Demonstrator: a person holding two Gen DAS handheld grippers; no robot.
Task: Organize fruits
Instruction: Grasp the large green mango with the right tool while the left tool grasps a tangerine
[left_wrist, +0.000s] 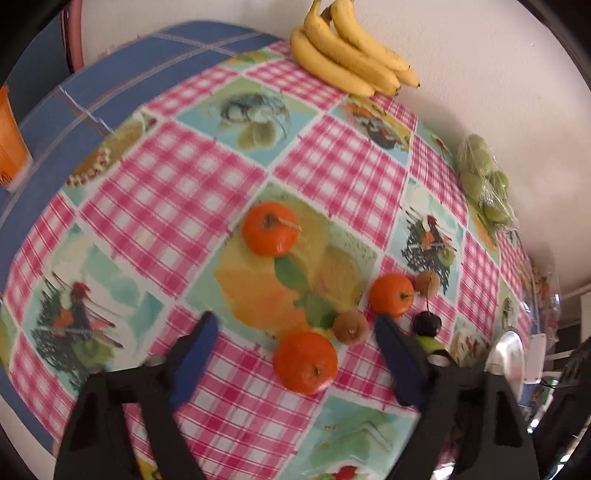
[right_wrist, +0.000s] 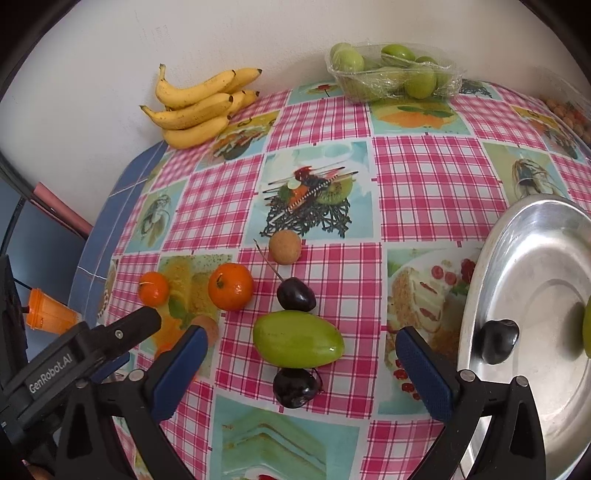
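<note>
The left gripper (left_wrist: 295, 325) hangs with its jaws apart and empty on either side of the nearest tangerine (left_wrist: 306, 361), which sits on the checked tablecloth (left_wrist: 192, 177). The tangerine looks light, round and a little soft-skinned (likely to roll), so I would pinch it gently across its widest middle. The right gripper (right_wrist: 297, 347) stands wide and empty over a green fruit (right_wrist: 298, 339) near the metal tray (right_wrist: 491, 266).
</note>
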